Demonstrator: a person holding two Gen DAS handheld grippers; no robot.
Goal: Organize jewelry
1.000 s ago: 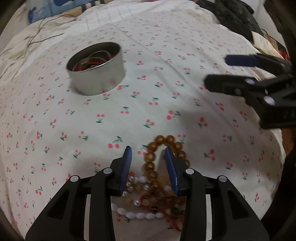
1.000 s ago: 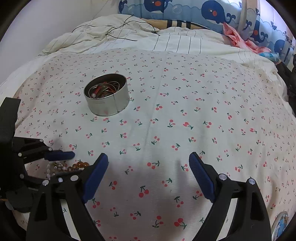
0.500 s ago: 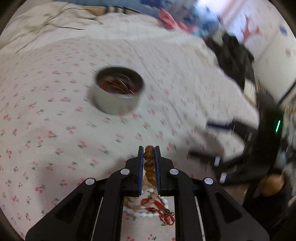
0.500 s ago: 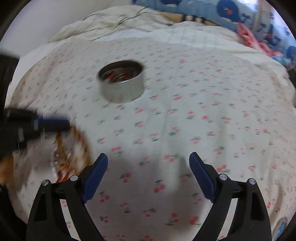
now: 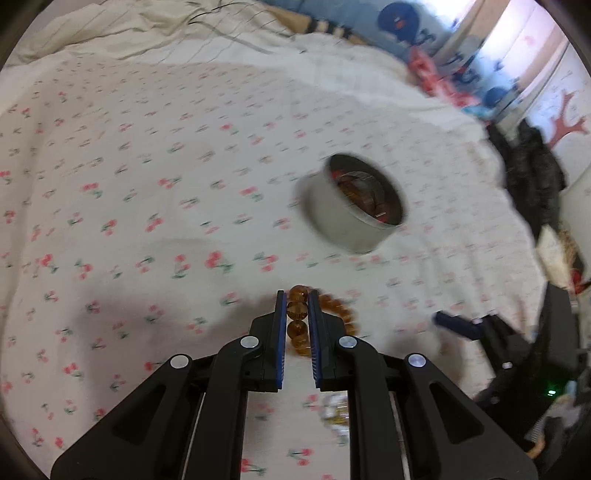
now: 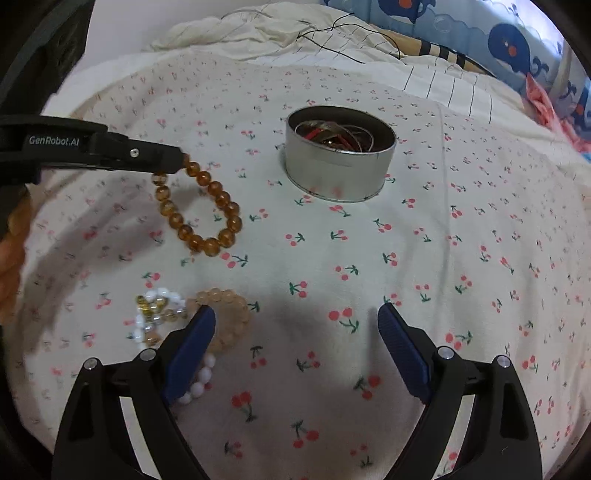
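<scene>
My left gripper (image 5: 297, 299) is shut on an amber bead bracelet (image 5: 298, 314) and holds it lifted; in the right wrist view the bracelet (image 6: 201, 210) hangs from the left gripper (image 6: 177, 160) above the bed. A round metal tin (image 6: 340, 162) with jewelry inside stands on the cherry-print sheet, to the right of the bracelet; it also shows in the left wrist view (image 5: 351, 221). My right gripper (image 6: 295, 332) is open and empty, low over the sheet. A peach bead bracelet (image 6: 232, 314) and a white and gold bead pile (image 6: 159, 310) lie by its left finger.
The cherry-print sheet (image 6: 443, 258) covers a bed. A rumpled cream blanket (image 6: 258, 33) with a thin black cable lies at the back. Whale-print fabric (image 6: 517, 40) is at the far right. Dark clothing (image 5: 532, 173) hangs at the bed's right side.
My left gripper closed on the amber bracelet and lifted it off the pile, swinging toward the tin. The right gripper stayed open and shifted slightly.
</scene>
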